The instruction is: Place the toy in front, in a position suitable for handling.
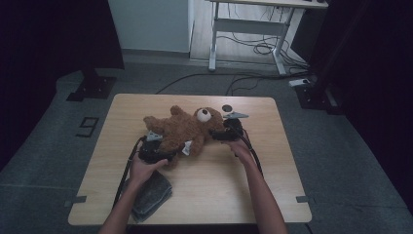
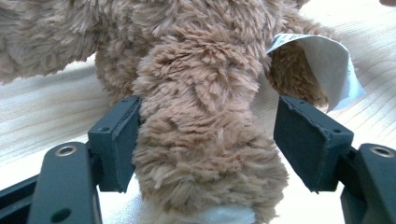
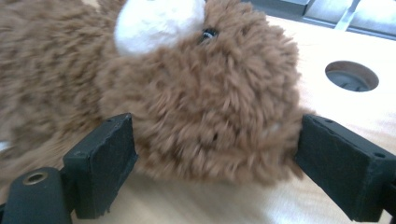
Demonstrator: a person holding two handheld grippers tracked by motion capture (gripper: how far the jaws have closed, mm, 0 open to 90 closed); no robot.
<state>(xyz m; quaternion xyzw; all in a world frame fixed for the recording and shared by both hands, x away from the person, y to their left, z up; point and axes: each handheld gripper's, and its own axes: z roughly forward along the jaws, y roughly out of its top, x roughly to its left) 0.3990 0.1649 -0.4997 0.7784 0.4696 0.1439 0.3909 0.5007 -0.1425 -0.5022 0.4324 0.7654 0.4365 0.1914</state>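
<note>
We see a brown teddy bear (image 1: 182, 130) lying on its back near the middle of the wooden table (image 1: 243, 195), head toward the right, legs toward the left and near side. A white snout (image 1: 204, 115) sits on the head, pointing up. The left gripper (image 1: 164, 157) sits at the bear's near-left end, held in the person's left hand (image 1: 141, 170); in the left gripper view its 2 black jaws straddle a furry leg (image 2: 201, 140), the left pad touching the fur, the right pad standing apart from it with a gap, so we call this one released, not clenched. A white fabric tag (image 2: 327, 70) sticks out beside the leg on the right of that view. The right gripper (image 1: 217, 134) is at the bear's head, held in the right hand (image 1: 242, 148); in the right gripper view the jaws stand wide on either side of the head (image 3: 205, 116), the right pad just at the fur, the left pad at the fur edge, no squeeze visible, so loose around the head. A round hole (image 1: 226, 107) in the table lies just beyond the head on the far side. A folded grey cloth (image 1: 148, 195) lies at the near-left of the table, near the left forearm.
</note>
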